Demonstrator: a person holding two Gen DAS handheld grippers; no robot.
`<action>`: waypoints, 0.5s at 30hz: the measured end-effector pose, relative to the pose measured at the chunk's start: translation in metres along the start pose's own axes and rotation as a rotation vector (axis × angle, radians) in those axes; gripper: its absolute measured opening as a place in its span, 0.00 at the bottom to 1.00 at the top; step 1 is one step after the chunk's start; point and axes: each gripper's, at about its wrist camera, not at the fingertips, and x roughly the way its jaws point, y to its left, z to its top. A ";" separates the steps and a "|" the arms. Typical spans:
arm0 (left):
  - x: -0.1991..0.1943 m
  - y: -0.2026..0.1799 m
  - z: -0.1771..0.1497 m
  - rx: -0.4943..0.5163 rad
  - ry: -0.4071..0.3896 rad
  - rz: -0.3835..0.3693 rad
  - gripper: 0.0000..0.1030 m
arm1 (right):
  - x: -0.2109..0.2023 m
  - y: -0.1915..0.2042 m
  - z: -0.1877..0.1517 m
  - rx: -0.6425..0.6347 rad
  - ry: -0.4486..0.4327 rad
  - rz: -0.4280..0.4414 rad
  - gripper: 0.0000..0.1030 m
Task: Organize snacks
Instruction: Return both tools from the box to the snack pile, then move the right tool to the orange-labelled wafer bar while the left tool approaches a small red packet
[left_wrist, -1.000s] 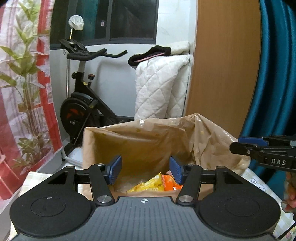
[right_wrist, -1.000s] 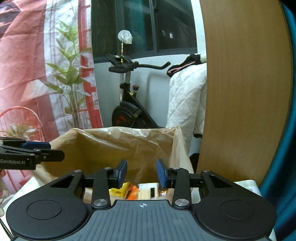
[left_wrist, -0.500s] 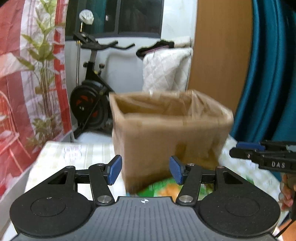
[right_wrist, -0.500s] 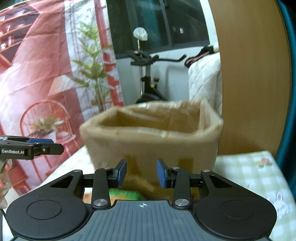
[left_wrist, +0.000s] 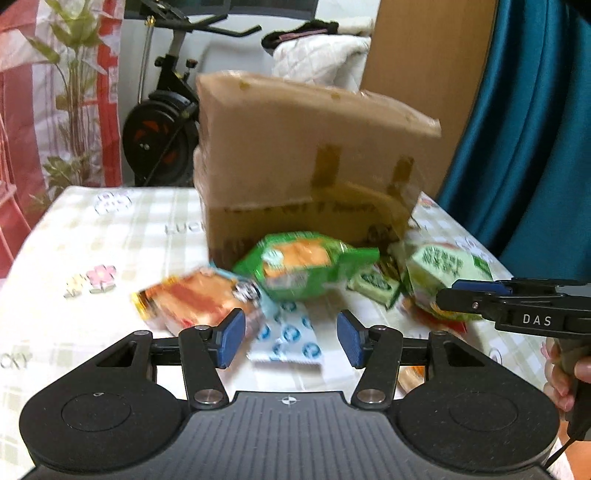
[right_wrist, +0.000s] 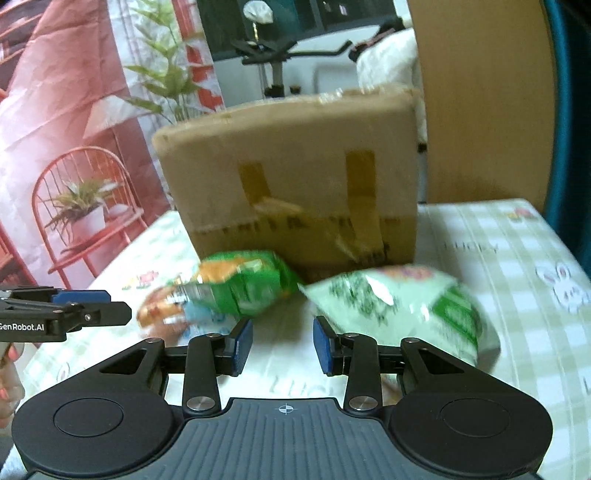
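A cardboard box (left_wrist: 314, 162) with taped seams stands on the checked tabletop (left_wrist: 122, 229) beyond both jaws; before it lie a green snack bag (left_wrist: 299, 266), a pale green bag (right_wrist: 402, 306), an orange packet (left_wrist: 192, 299) and a white-blue sachet (left_wrist: 288, 336); left gripper (left_wrist: 291, 339) and right gripper (right_wrist: 282, 347) jaws apart, empty.
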 end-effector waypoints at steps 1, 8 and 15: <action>0.001 -0.002 -0.003 0.006 0.004 -0.003 0.55 | 0.001 -0.002 -0.003 0.005 0.007 -0.003 0.33; 0.010 -0.006 -0.036 0.016 0.062 -0.021 0.53 | 0.002 -0.011 -0.040 0.066 0.090 -0.015 0.48; 0.017 -0.002 -0.047 0.008 0.089 -0.015 0.52 | 0.008 -0.025 -0.059 0.158 0.150 -0.027 0.50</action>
